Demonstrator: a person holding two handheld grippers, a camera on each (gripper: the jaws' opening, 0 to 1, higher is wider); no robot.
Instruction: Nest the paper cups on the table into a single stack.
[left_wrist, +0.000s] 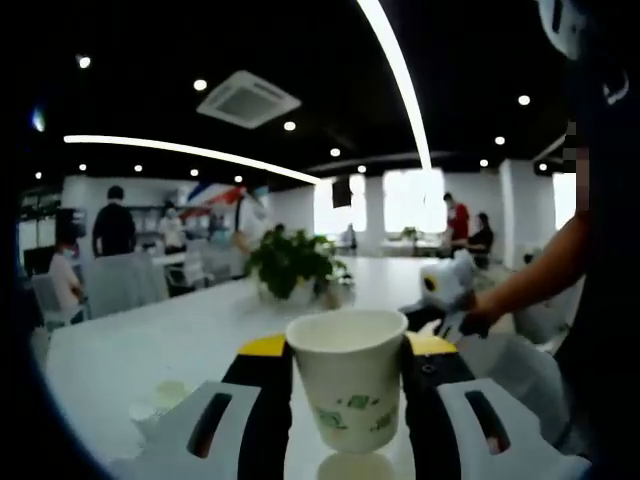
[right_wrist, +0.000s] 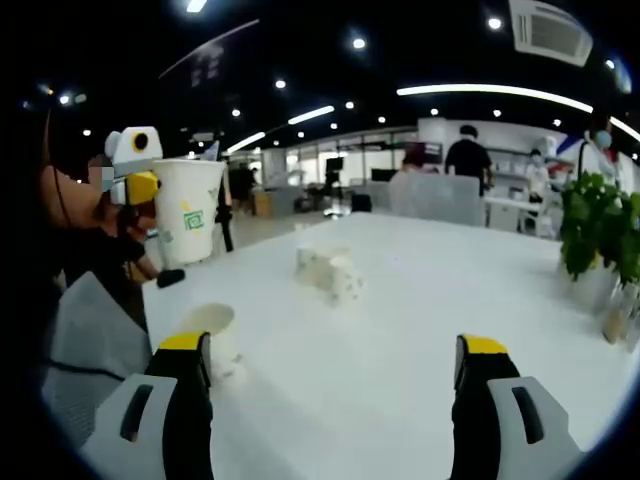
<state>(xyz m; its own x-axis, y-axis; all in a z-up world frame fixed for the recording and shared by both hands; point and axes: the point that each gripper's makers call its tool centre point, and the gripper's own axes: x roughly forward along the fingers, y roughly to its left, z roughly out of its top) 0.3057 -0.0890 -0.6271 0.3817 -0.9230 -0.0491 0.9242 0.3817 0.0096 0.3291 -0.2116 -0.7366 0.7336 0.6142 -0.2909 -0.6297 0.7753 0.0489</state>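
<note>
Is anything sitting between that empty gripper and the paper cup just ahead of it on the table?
Nothing visible does. The right gripper is open, and bare table lies between it and the upright cup by its left-hand jaw. The left gripper already holds another cup.

The paper cup (left_wrist: 350, 378) between the left gripper (left_wrist: 348, 350) fingers is white with a green printed pattern (low on its wall, toward 6 o'clock). Those fingers are black with yellow tips and white housings. The tabletop (right_wrist: 440, 290) is plain white. At 3 o'clock in the right gripper view, the plant (right_wrist: 600, 225) is green.
</note>
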